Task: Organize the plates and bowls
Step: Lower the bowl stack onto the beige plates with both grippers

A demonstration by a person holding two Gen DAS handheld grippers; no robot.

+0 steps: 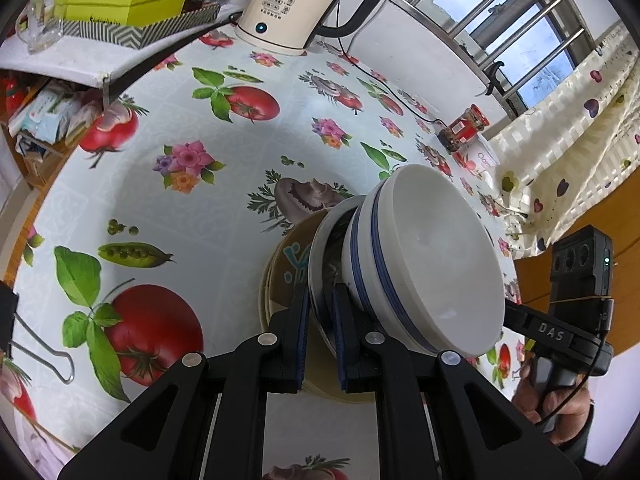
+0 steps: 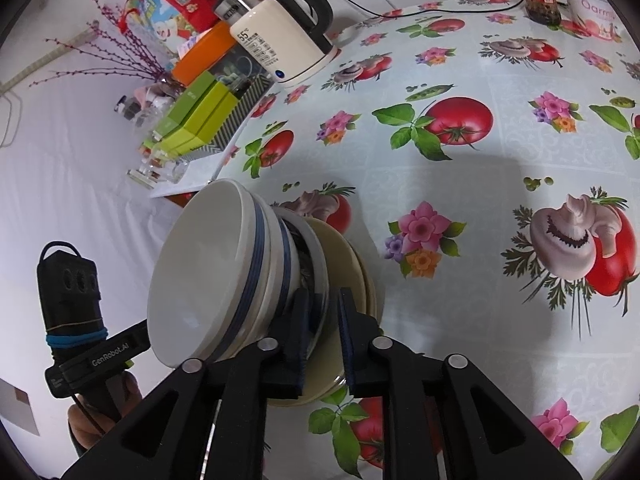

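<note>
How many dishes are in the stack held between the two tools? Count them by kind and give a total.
White bowls with blue bands: 2
White plate with dark pattern: 1
Cream plates: 2, apparently
Total: 5

Both tools grip the white plate's rim.

I am seeing two nested bowls (image 1: 432, 256) and two plates (image 2: 320, 276) at frame centre. I am also counting one kettle (image 1: 292, 4), one jar (image 1: 466, 126), and two grippers (image 1: 320, 320).
</note>
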